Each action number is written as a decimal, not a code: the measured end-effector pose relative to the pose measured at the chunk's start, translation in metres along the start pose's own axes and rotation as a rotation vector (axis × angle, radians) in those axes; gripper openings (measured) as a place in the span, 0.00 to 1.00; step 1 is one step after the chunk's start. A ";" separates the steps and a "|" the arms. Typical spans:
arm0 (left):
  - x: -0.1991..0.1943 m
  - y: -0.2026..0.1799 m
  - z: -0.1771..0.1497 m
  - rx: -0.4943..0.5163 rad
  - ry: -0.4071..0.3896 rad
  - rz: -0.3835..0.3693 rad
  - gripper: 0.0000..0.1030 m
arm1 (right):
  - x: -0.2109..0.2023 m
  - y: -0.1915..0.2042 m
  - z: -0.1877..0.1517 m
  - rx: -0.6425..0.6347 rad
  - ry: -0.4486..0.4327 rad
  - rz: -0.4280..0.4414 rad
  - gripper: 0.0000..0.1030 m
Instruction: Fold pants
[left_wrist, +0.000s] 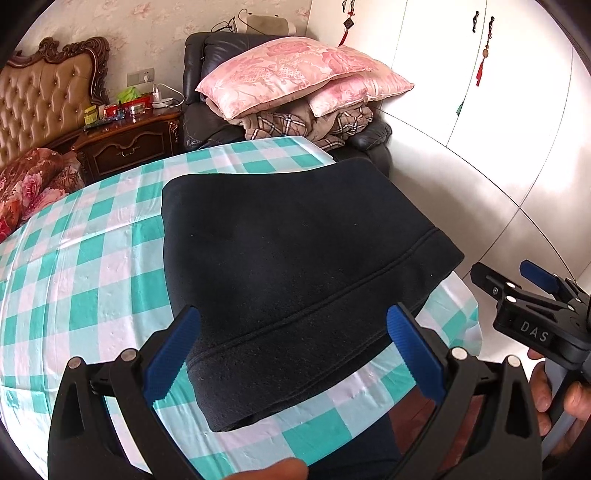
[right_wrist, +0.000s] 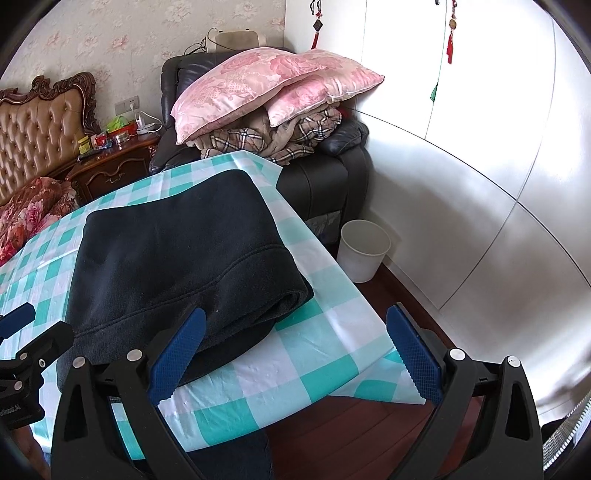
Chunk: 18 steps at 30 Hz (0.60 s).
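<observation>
Nearest to the cameras, the left gripper (left_wrist: 293, 354) has its two blue pads spread wide and holds nothing; the near hem of the pants (left_wrist: 295, 266) shows between them, but the pads do not seem to press on it. The right gripper (right_wrist: 293, 350) is also wide apart and empty, and it looks over the near right corner of the table, just beside the right edge of the bundle. A hand (left_wrist: 561, 398) of the person is seen on the handle of the right tool in the left view. The dark pants lie as a compact, thick rectangle on the checkered tablecloth (left_wrist: 92, 258), near the right side of the table, with several layers visible at the rolled right edge in the right view. I judge that the folding is nearly or fully done: the layers are stacked and the outline is quite even. What may be left is only a small smoothing or squaring of the near edge. Farther away stand a white bin (right_wrist: 364, 249) on the floor, a dark armchair (left_wrist: 207, 85) loaded with pink pillows (left_wrist: 295, 74), and a wooden nightstand (left_wrist: 129, 144).
</observation>
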<state>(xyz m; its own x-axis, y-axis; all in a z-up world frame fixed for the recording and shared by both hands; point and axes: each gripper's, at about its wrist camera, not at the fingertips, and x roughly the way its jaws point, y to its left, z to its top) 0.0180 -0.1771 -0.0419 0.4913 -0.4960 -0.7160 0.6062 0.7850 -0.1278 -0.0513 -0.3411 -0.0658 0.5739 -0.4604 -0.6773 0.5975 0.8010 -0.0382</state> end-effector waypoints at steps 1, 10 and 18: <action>0.000 0.000 0.000 -0.001 0.001 -0.001 0.98 | 0.000 0.001 0.000 -0.001 0.000 0.001 0.92; 0.000 0.001 0.000 0.001 0.000 0.000 0.98 | 0.001 0.002 -0.001 0.000 0.001 -0.001 0.92; 0.001 0.002 0.001 0.001 0.002 0.001 0.98 | 0.001 0.001 -0.001 0.001 0.002 0.000 0.92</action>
<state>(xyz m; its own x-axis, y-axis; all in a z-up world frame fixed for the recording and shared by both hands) 0.0198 -0.1766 -0.0426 0.4903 -0.4946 -0.7176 0.6065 0.7850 -0.1267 -0.0506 -0.3404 -0.0669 0.5729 -0.4596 -0.6787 0.5978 0.8008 -0.0377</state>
